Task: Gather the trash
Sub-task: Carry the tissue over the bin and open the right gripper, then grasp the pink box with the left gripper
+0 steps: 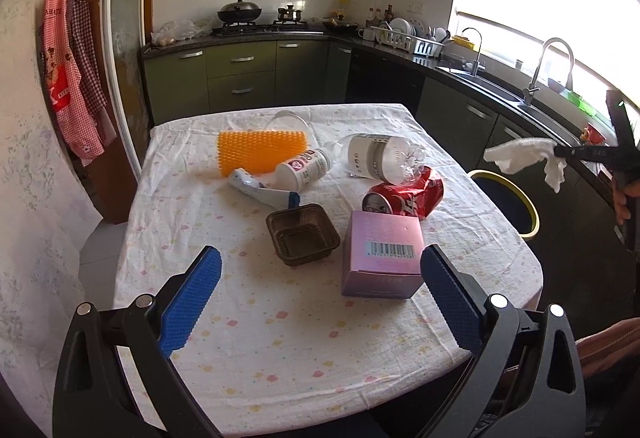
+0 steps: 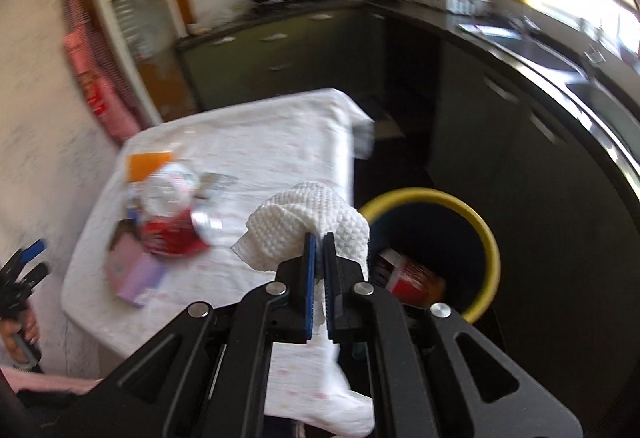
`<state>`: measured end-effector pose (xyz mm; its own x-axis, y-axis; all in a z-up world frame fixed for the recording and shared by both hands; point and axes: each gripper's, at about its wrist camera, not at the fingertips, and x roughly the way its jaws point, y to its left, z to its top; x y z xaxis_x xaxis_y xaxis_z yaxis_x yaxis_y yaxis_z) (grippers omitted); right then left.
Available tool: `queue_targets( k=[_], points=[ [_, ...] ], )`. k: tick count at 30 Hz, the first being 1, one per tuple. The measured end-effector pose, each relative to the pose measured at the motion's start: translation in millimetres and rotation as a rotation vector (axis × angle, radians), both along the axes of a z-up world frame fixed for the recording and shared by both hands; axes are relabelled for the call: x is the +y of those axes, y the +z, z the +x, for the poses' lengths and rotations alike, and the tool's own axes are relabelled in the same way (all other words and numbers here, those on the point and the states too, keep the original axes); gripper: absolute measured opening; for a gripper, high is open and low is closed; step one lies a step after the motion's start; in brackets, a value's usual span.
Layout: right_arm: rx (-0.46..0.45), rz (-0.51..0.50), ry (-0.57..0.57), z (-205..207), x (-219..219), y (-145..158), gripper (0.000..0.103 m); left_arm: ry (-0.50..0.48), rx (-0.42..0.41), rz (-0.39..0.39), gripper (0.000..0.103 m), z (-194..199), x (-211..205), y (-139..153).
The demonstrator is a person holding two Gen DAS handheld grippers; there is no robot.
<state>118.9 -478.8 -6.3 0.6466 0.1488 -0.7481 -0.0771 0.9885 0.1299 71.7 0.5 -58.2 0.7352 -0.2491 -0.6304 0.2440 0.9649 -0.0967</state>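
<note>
Carrying step of the trash collection. We held the right gripper (image 2: 320,238) over the gap between the table (image 2: 256,142) and the bin (image 2: 486,228), its jaws pressed together and pinching a crumpled white paper towel (image 2: 308,216) that bulged above and drooped below the pads. In the right wrist view the bin, yellow-rimmed and dark inside, lay at about four o'clock of the towel, with a red-and-white package (image 2: 408,272) already resting in it. We judged that the next move called for bringing the towel over the bin's mouth and only then spreading the jaws, since a light, floppy sheet could drift onto the rim or the floor if dropped from the side.

The left gripper (image 1: 320,258) hovered above the table's near edge, jaws spread wide and holding nothing; the pink box (image 1: 382,258) stood just beside its right finger, though we could not tell whether they touched. Farther in lay a brown tray (image 1: 302,236) at eleven o'clock of the box, a crushed red can (image 1: 406,194) at twelve, and beyond them two white bottles (image 1: 306,168) (image 1: 380,156).
</note>
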Motion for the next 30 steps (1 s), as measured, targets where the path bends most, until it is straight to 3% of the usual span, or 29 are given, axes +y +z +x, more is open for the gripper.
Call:
queue_targets(
  k=[5,8,9,11,18,21,30],
  points=[
    [0.102,0.022,-0.152,33.0,-52.5,-58.1,0.005,-0.037,0.012,0.018,0.098,3.9,-20.1,-2.8],
    [0.148,0.024,-0.218,49.4,-74.1,-87.8,0.010,-0.054,0.011,0.032,0.098,3.1,-26.8,-3.2],
    [0.157,0.034,-0.238,53.0,-80.7,-95.4,0.018,-0.061,0.012,0.035,0.098,3.6,-30.1,-3.6],
    [0.157,0.040,-0.260,54.8,-86.8,-103.7,0.026,-0.069,0.015,0.038,0.098,4.2,-33.0,-4.6],
    [0.122,0.090,-0.228,37.6,-78.7,-92.7,0.031,-0.110,0.045,0.030,0.098,12.4,-44.4,-17.2],
    [0.090,0.103,-0.184,23.4,-63.2,-80.6,0.038,-0.141,0.060,0.024,0.098,18.4,-51.1,-28.5],
    [0.056,0.131,-0.033,2.5,-8.8,-70.5,0.040,-0.153,0.119,0.061,0.098,50.8,-71.9,-71.8]
  ],
)
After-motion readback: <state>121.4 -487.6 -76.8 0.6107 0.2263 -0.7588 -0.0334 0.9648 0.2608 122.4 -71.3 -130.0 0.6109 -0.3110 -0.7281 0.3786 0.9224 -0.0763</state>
